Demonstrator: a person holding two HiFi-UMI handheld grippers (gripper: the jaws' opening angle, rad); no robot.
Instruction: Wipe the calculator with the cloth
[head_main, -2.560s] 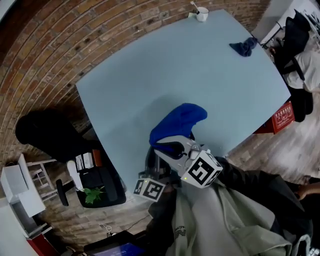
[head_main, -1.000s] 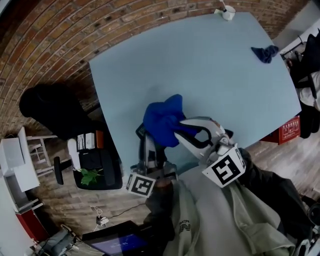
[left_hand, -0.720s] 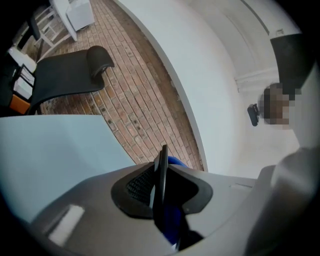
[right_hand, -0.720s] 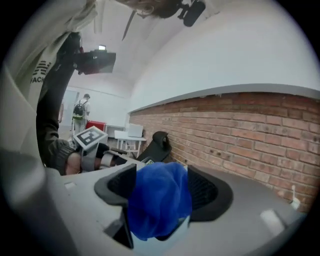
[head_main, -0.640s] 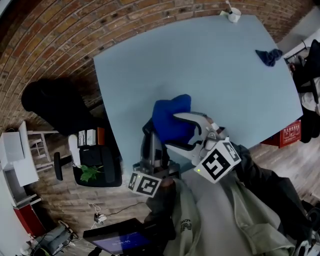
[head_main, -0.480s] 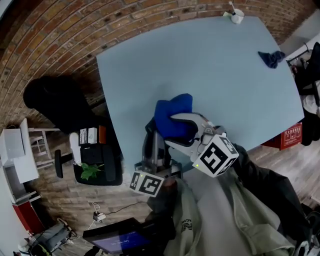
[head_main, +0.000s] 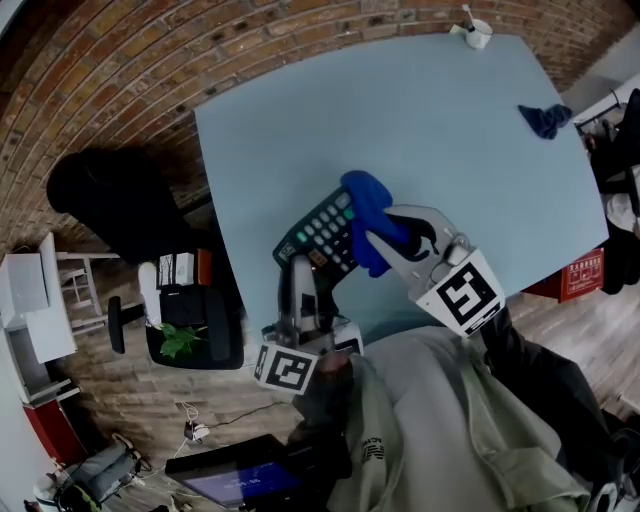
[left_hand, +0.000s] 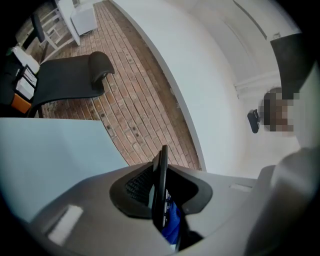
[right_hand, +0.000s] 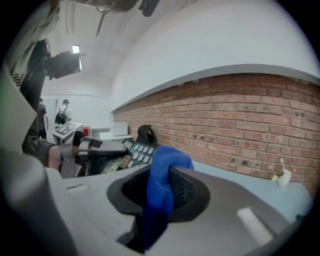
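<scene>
The dark calculator (head_main: 320, 232) with pale keys is held up over the table's near edge, keypad facing up. My left gripper (head_main: 304, 266) is shut on its lower end; in the left gripper view the calculator (left_hand: 161, 187) stands edge-on between the jaws. The blue cloth (head_main: 368, 218) is bunched against the calculator's right side. My right gripper (head_main: 388, 236) is shut on it, its jaws having just been closing with the cloth between them. The right gripper view shows the cloth (right_hand: 162, 182) in the jaws, with the calculator (right_hand: 132, 152) just beyond to the left.
The pale blue table (head_main: 420, 130) carries a white cup (head_main: 478, 33) at its far corner and a dark blue rag (head_main: 545, 120) near its right edge. A black chair (head_main: 100, 205) and a small plant (head_main: 180, 345) stand on the brick floor to the left.
The blue cloth covered the calculator before; it has now slid to the right and the keypad shows. My right gripper moved right with the cloth. The left gripper stayed put.
</scene>
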